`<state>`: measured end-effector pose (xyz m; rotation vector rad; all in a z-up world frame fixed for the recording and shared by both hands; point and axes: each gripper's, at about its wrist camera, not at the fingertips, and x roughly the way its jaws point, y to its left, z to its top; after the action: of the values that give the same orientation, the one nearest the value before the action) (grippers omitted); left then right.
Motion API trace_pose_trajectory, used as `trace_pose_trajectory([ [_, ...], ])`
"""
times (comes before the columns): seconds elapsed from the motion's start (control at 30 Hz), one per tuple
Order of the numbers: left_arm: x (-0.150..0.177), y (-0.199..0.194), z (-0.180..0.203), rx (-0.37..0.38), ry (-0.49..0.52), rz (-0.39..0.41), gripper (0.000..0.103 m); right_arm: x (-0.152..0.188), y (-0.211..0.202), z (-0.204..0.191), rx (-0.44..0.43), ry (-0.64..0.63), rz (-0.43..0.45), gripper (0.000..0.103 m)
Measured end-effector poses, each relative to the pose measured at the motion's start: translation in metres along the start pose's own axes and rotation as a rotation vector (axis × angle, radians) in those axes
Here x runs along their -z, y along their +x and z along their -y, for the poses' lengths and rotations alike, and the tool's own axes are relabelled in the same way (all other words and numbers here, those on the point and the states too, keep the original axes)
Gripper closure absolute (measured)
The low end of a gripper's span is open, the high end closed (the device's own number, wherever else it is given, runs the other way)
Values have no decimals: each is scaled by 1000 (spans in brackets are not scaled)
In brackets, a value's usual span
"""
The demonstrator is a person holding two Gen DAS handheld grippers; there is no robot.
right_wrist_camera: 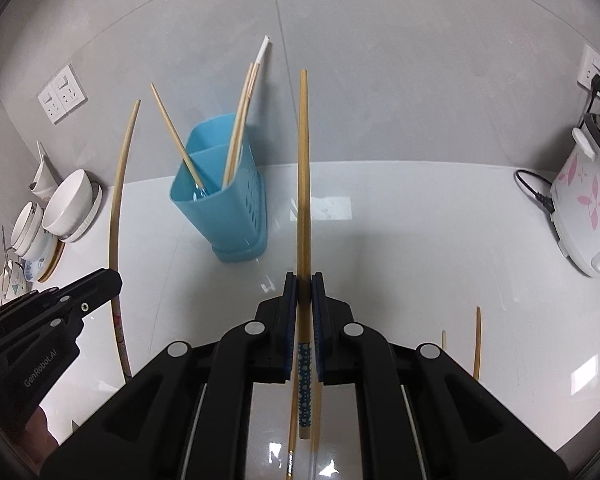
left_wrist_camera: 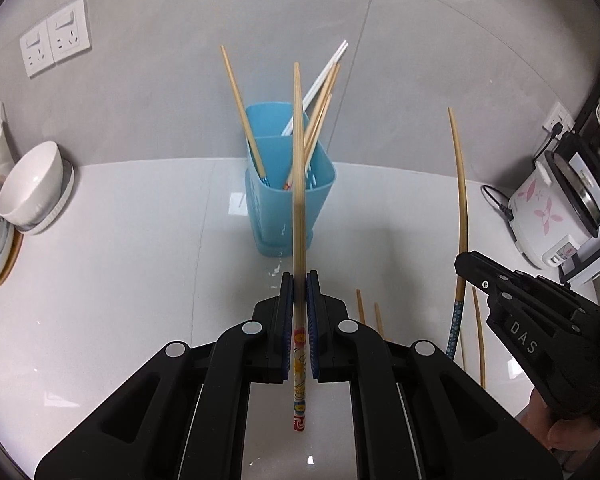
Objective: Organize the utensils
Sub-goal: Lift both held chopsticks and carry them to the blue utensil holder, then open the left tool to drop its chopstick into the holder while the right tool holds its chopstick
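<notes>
My left gripper [left_wrist_camera: 299, 286] is shut on a bamboo chopstick [left_wrist_camera: 298, 184] with a red and yellow flower-patterned end, its thin tip pointing up toward the wall. My right gripper [right_wrist_camera: 304, 288] is shut on a second bamboo chopstick [right_wrist_camera: 303, 184] whose end has a blue dotted pattern. Both are lifted above the white counter. Ahead stands a blue plastic utensil holder [left_wrist_camera: 288, 200] [right_wrist_camera: 224, 200] with several bamboo and white chopsticks leaning in it. The right gripper [left_wrist_camera: 470, 266] shows at the right of the left wrist view, the left gripper [right_wrist_camera: 110, 282] at the left of the right wrist view.
Loose chopsticks [left_wrist_camera: 366, 312] [right_wrist_camera: 477, 344] lie on the counter near the grippers. Stacked white bowls and plates [left_wrist_camera: 32, 188] [right_wrist_camera: 66, 208] stand at the left by the wall. A white rice cooker with pink flowers [left_wrist_camera: 552, 216] [right_wrist_camera: 584, 208] sits at the right, plugged in.
</notes>
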<state>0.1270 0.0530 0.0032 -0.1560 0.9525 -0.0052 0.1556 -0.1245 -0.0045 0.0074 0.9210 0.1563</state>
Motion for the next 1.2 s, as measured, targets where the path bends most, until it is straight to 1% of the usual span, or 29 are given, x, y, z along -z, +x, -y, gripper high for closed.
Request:
trace_pose_trajectory([
  [0.23, -18, -1, -4, 2, -10, 40, 97, -22, -2, -9, -8, 0, 41, 96],
  [0.47, -41, -5, -8, 34, -19, 108, 97, -45, -6, -17, -20, 0, 86, 96],
  [0.77, -71, -1, -11, 73, -14, 216, 97, -79, -2, -27, -57, -1, 147, 96],
  [0.87, -81, 1, -13, 87, -15, 267, 97, -90, 1, -29, -66, 5, 165, 96],
  [0.97, -89, 6, -15, 88, -7, 330, 97, -100, 5, -30, -67, 11, 188, 96],
  [1.2, -106, 33, -22, 127, -15, 389, 97, -118, 19, -25, -79, 32, 225, 96],
])
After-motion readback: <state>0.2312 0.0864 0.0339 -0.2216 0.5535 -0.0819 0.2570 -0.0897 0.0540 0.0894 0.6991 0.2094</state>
